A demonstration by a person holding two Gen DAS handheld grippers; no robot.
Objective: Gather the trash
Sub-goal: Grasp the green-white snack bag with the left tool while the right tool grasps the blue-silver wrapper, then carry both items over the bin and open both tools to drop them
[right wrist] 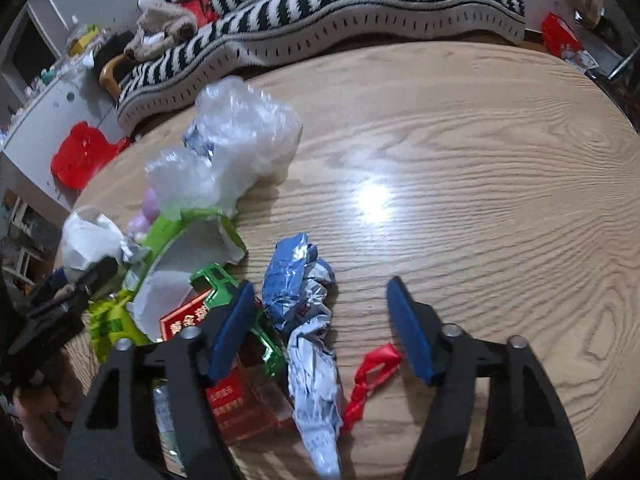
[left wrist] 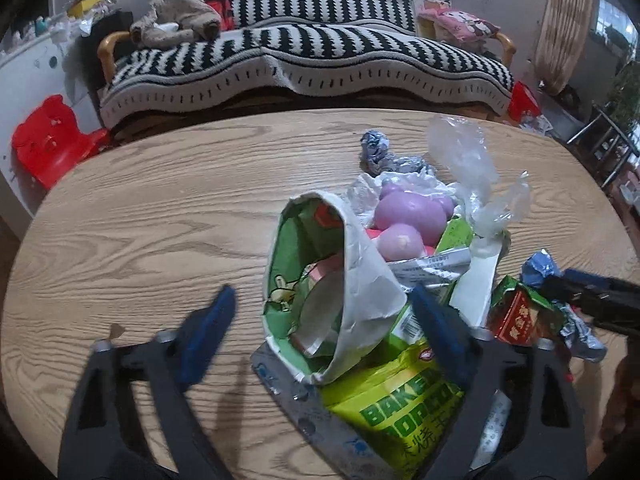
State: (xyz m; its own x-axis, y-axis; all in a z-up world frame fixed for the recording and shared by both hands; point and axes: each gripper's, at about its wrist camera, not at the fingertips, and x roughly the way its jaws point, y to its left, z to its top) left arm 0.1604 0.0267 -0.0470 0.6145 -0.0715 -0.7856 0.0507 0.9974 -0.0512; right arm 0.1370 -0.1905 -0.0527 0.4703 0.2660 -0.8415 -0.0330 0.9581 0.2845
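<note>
Blue-padded left gripper (left wrist: 324, 332) was spread around torn carton (left wrist: 332, 280), right gripper (right wrist: 320, 316) around foil wrapper (right wrist: 304, 304); contact seemingly not made.

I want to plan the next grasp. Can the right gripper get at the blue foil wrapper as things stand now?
Probably yes. The right gripper is open, with the blue foil wrapper lying between its fingers, uncovered on the table. Only the red ribbon and the red box lie close beside it.
</note>
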